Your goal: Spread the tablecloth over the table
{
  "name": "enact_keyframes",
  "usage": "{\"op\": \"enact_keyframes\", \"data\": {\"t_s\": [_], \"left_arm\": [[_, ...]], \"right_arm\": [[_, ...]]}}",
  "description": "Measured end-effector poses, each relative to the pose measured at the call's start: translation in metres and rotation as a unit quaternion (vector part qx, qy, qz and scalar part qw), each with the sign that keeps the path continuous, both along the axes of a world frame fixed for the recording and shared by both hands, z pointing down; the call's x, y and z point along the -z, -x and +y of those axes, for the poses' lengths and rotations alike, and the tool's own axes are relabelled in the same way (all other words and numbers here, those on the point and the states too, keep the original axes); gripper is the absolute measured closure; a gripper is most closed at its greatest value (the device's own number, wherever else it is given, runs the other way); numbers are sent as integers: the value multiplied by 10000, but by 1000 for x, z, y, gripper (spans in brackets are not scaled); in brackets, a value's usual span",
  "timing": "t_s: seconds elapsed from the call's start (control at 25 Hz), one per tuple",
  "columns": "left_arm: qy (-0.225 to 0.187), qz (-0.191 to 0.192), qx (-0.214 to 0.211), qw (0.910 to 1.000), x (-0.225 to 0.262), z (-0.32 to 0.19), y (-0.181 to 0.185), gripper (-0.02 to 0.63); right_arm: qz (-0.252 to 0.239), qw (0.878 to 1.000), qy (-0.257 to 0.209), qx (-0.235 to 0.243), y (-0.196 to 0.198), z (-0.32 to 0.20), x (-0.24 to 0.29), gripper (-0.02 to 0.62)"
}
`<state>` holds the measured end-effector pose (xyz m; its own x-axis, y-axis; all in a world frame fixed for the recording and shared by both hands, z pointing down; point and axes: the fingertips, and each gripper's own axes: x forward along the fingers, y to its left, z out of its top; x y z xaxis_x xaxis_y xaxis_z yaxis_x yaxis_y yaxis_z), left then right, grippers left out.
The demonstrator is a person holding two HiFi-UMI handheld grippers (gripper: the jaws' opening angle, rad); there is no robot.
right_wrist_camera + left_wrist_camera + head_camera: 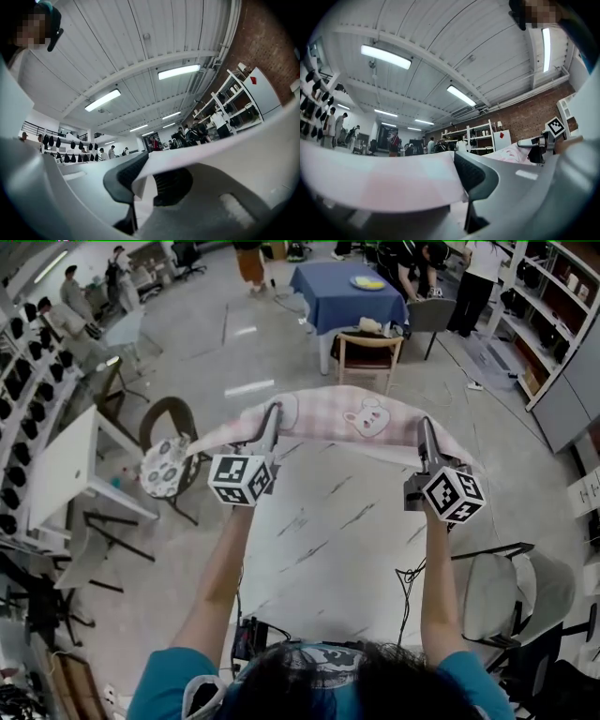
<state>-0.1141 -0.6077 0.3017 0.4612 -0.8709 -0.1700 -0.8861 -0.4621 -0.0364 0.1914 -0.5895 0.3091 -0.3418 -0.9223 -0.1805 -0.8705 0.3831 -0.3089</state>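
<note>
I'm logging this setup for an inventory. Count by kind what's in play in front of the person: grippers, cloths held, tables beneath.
Grippers: 2, the left gripper and the right gripper
Cloths held: 1, the pink tablecloth
Tables beneath: 1, the white table
Total: 4

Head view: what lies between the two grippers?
In the head view, the pink tablecloth spans the left gripper to the right gripper, both shut on it.
</note>
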Motion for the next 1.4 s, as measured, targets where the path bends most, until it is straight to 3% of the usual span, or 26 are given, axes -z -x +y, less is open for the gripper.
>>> {"op": "enact_keyframes", "data": {"t_s": [0.36,0.64,1.0,1.4], "left_arm": [[1178,498,-36,9918,-108,70,12,557],[1757,902,-88,9803,-156,120,23,554],[1780,1070,-204,9780,-170,182,35,557],[1912,1166,-456,9735,-182,263,66,557]], "right_arm": [[-545,9912,1203,-68,2,65,-114,571],[-936,9820,1639,-107,7,119,-162,565],[-1109,9785,1737,-119,17,187,-179,561],[-937,9808,1703,-156,47,276,-182,558]]}}
